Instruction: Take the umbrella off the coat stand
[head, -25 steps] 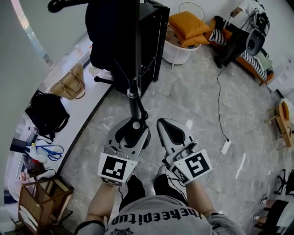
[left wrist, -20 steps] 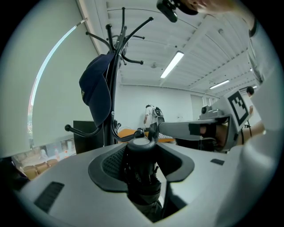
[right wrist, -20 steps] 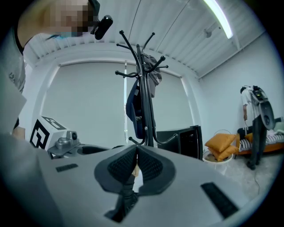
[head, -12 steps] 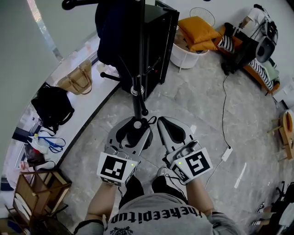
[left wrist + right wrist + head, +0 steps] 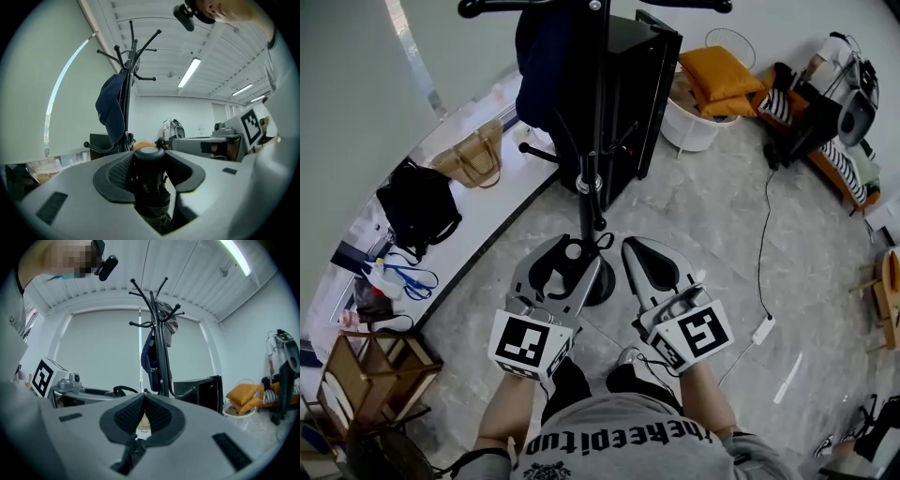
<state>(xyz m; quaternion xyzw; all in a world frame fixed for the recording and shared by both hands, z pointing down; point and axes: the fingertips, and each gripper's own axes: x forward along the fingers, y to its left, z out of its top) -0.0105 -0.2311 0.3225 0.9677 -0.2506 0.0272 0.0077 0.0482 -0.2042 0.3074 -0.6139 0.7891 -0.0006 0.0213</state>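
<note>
1. The step in hand was the lift. The left gripper had its jaws closed on the knobbed top end of the umbrella. The jaws stood wide because the knob filled the gap between the pads.
2. The umbrella hung upright right beside the lower pole of the stand, close above its round base. From the head view only its knob and a loop of strap showed.
3. The right gripper was idle just beside the left one. Its jaws met at the tips with nothing between them.
4. The next move probably called for carrying the umbrella straight up until its lower end cleared whatever held it. It could then be drawn back toward the person, away from the pole. The grip had to stay firm on the rounded knob, which could slip. The dark-blue cloth hanging on the stand higher up had to be left alone.
5. The umbrella's body below the jaws was hidden by the left gripper in every view. I could not tell whether its tip was already free of the stand or caught in it.
6. The top of the stand was cut off in the head view, and a black shape low between the right jaws was too unclear to name.
</note>
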